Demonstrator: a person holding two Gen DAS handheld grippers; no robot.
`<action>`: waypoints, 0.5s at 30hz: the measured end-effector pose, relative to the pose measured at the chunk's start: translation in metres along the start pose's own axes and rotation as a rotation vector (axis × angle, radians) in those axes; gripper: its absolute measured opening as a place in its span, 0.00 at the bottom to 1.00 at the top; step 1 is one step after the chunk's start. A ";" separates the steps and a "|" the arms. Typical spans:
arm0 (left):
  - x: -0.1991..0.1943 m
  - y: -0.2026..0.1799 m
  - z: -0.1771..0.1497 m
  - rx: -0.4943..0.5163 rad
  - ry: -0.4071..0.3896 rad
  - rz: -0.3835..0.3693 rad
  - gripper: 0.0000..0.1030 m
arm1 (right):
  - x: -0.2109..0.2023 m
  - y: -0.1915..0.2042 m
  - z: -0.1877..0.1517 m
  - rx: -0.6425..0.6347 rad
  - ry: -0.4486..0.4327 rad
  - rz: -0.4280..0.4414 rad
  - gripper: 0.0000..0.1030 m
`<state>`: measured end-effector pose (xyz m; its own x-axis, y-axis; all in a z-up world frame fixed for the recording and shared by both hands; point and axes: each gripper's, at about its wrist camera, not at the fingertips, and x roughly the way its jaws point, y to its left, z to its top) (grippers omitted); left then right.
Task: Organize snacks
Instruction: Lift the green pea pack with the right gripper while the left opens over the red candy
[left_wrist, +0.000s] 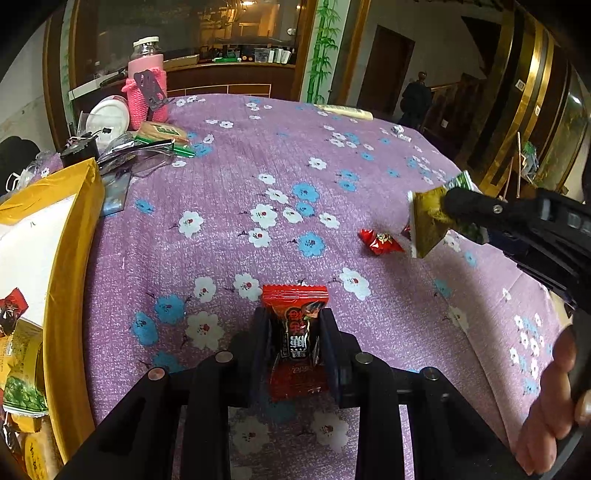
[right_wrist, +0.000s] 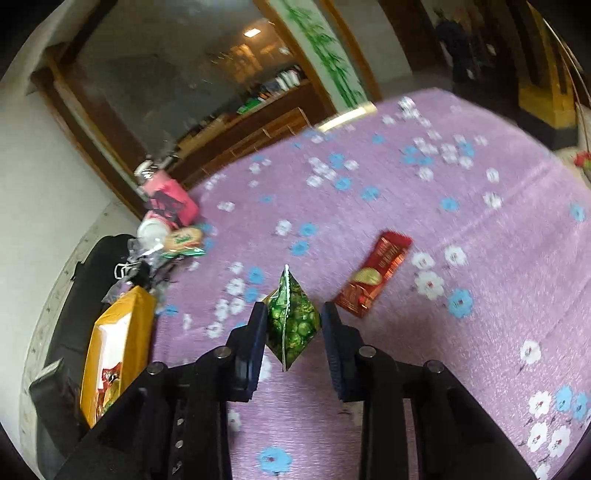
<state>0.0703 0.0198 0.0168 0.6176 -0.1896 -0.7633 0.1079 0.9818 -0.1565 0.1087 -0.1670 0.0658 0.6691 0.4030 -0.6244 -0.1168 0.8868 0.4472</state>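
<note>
Left wrist view, far left edge: yellow box (left_wrist: 70, 258) stands open, with packets already inside at lower left; judged the collection point. Bottom centre: left gripper (left_wrist: 295, 332) has its jaws narrow and clamped on a red candy packet (left_wrist: 295, 321), held upright above the floral tablecloth (left_wrist: 221, 177). Risk: the grip sits on the crinkly wrapper, so a quick swing toward the box could let it slip out. Centre right: a loose red wrapped candy (left_wrist: 380, 242) lies on the cloth. Right edge: right gripper (left_wrist: 458, 208) holds a green snack packet (left_wrist: 428, 221) off the cloth.

Right wrist view, lower left: the box (right_wrist: 122, 332) again. Centre: jaws narrow with the green packet (right_wrist: 293, 321) between them, standing on its edge; pad contact looks slight, and the frame is blurred. Risk: it twists or drops. Right of centre: a red bar packet (right_wrist: 373, 280) remains on the cloth.
</note>
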 end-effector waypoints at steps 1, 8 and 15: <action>0.000 0.001 0.000 -0.004 -0.002 0.001 0.27 | -0.001 0.006 -0.001 -0.018 0.001 0.019 0.28; -0.007 0.002 0.002 -0.006 -0.045 0.037 0.27 | 0.013 0.032 -0.014 -0.086 0.076 0.092 0.28; -0.018 -0.001 0.003 0.016 -0.105 0.081 0.27 | 0.013 0.036 -0.018 -0.106 0.064 0.091 0.28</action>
<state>0.0615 0.0218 0.0322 0.7029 -0.1080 -0.7030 0.0666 0.9940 -0.0862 0.0996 -0.1254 0.0624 0.6043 0.4932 -0.6258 -0.2537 0.8636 0.4357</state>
